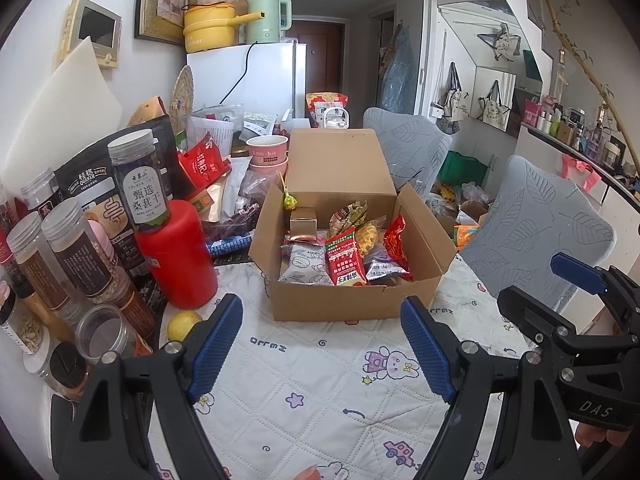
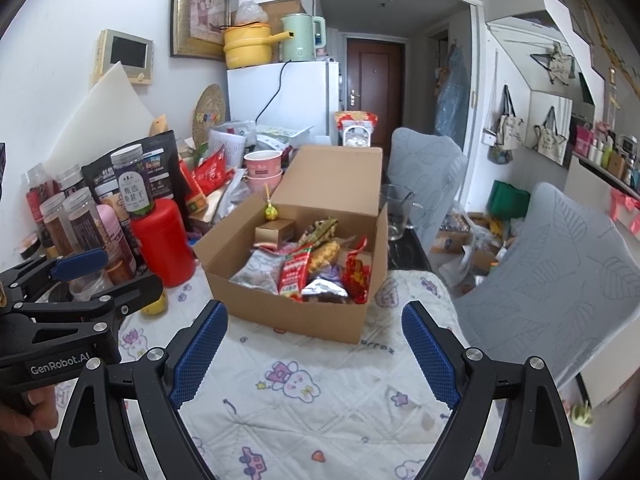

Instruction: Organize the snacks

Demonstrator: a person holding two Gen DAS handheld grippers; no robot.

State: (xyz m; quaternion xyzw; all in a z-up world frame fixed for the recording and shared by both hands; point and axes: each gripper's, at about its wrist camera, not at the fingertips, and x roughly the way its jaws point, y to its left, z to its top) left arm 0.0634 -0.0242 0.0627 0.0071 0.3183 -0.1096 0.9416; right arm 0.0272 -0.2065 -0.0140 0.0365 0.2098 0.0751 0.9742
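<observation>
An open cardboard box stands on the quilted cloth ahead of both grippers, its lid flap raised at the back. It holds several snack packs: a red packet, a silver packet, a small gold carton and a lollipop. My left gripper is open in front of the box and holds nothing. Beside it on the right, my right gripper is open too, with nothing between its fingers.
Left of the box stand a red bottle, several lidded jars, snack bags and a lemon. Pink bowls sit behind, a glass jug to the right. Two grey-covered chairs line the table's right edge.
</observation>
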